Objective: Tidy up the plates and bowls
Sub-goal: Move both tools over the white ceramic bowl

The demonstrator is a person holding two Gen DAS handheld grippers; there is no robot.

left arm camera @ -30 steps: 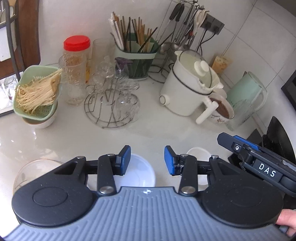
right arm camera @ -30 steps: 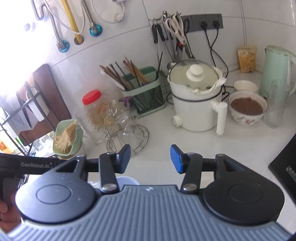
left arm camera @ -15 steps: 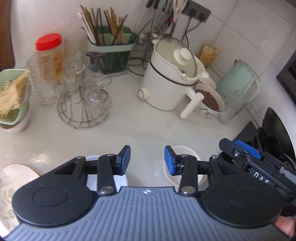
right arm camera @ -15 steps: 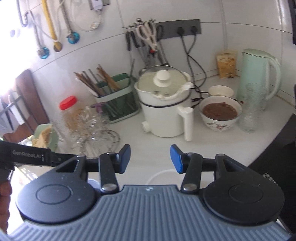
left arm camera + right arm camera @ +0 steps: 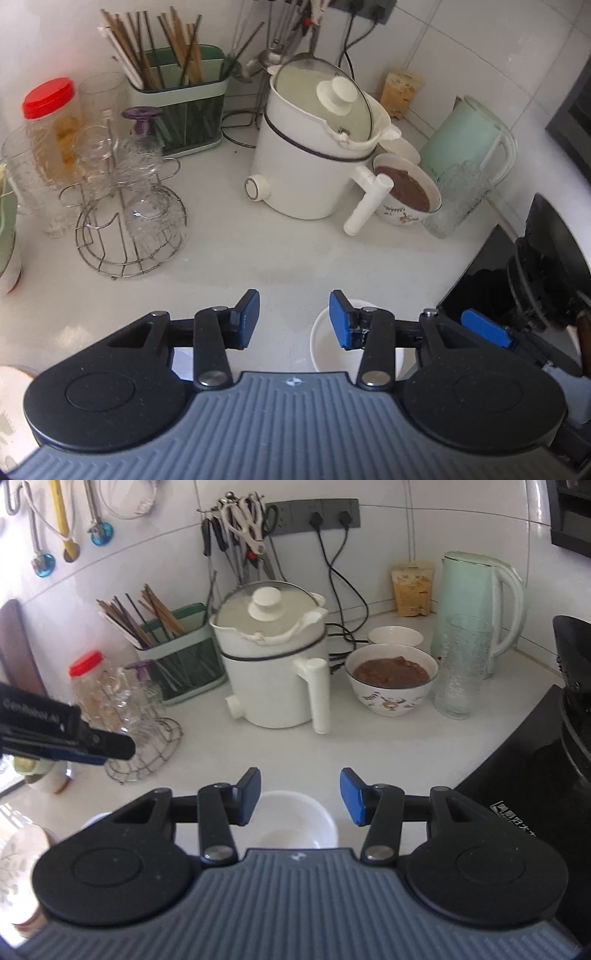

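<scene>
Right now we are holding both grippers over the white countertop (image 5: 258,251), each one pointing down at its near edge. Our left gripper (image 5: 293,319) is standing released, blue pads apart with nothing between them. A small white bowl (image 5: 325,347) is sitting on the counter just beneath and to the right of its right pad, partly hidden by the finger. At the far left edge of the left wrist view a patterned plate (image 5: 11,398) is showing only as a sliver.

Our right gripper (image 5: 299,797) is also standing released, gripping nothing. The same white bowl (image 5: 291,823) is lying below the gap between its pads, near the front edge of the counter, and we are not touching it. The patterned plate (image 5: 18,856) is resting towards the left front corner. The left gripper is reaching into the right wrist view from the left as a dark bar, above the counter.

Further back, a white electric pot (image 5: 273,657) with a glass lid is standing mid-counter. Just to its right a patterned bowl of brown food (image 5: 391,679) is sitting, with a smaller white bowl (image 5: 395,635) behind it. A glass tumbler (image 5: 461,664) and a mint kettle (image 5: 472,605) are standing towards the back right corner. A wire rack of glasses (image 5: 129,206) and a chopstick holder (image 5: 177,96) are occupying the back left.
</scene>
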